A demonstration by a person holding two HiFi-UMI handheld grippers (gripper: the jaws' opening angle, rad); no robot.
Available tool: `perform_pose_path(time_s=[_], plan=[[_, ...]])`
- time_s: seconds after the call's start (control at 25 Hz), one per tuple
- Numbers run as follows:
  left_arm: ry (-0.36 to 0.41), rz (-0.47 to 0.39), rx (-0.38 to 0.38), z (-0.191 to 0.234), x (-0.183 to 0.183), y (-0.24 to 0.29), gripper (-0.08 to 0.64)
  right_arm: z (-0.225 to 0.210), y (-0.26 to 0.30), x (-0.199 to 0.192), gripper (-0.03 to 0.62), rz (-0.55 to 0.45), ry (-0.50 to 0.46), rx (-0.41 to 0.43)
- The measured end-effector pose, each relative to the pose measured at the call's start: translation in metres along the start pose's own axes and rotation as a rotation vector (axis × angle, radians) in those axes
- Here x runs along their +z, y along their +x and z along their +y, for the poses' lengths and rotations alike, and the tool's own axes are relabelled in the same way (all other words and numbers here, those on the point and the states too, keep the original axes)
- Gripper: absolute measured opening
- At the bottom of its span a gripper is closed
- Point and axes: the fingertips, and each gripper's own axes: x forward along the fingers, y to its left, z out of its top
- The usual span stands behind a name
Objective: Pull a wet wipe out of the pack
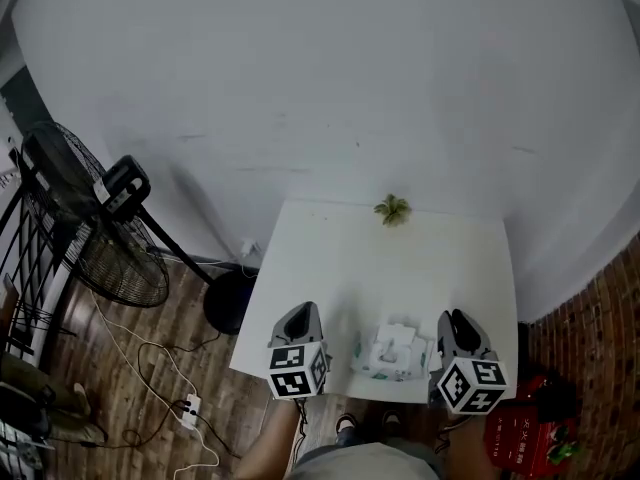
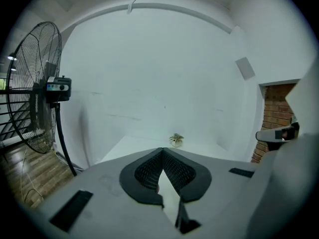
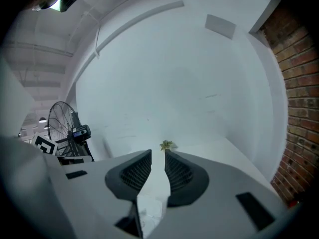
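Note:
The wet wipe pack [image 1: 392, 353] lies at the near edge of the white table [image 1: 400, 258], with white material bunched up on its top. My left gripper [image 1: 299, 315] hovers just left of the pack, jaws closed tip to tip [image 2: 163, 150] with nothing between them. My right gripper [image 1: 459, 320] sits just right of the pack, its jaws standing a narrow gap apart [image 3: 158, 153] and only the tabletop showing through. Neither gripper touches the pack. A pale crumpled patch [image 3: 150, 214] shows low between the right jaws; what it is cannot be told.
A small potted plant [image 1: 392, 209] stands at the table's far edge against the white wall. A black standing fan [image 1: 95, 228] is on the wood floor to the left, with a power strip [image 1: 190, 408] and cables. A red box [image 1: 522, 433] sits right of the table by a brick wall.

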Motion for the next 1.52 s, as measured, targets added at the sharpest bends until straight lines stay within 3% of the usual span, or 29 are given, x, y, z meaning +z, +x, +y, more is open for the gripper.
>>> perform_pose_path(time_s=[0.6,0.92,1.24,1.52], plan=[[-0.029,0.032,0.104,-0.005,-0.020,-0.016,0.003,-0.007,0.017,-0.001,0.084,0.060,-0.028,0.118],[-0.074,0.088,0.150,-0.012,-0.059,-0.027,0.003,-0.008,0.017,-0.017,0.084,0.129,-0.067,0.218],[-0.131,0.137,0.223,-0.012,-0.103,-0.055,0.003,-0.002,0.012,-0.044,0.084,0.223,-0.167,0.341],[-0.155,0.142,0.315,0.003,-0.123,-0.085,0.003,0.009,0.010,-0.077,0.084,0.345,-0.292,0.503]])
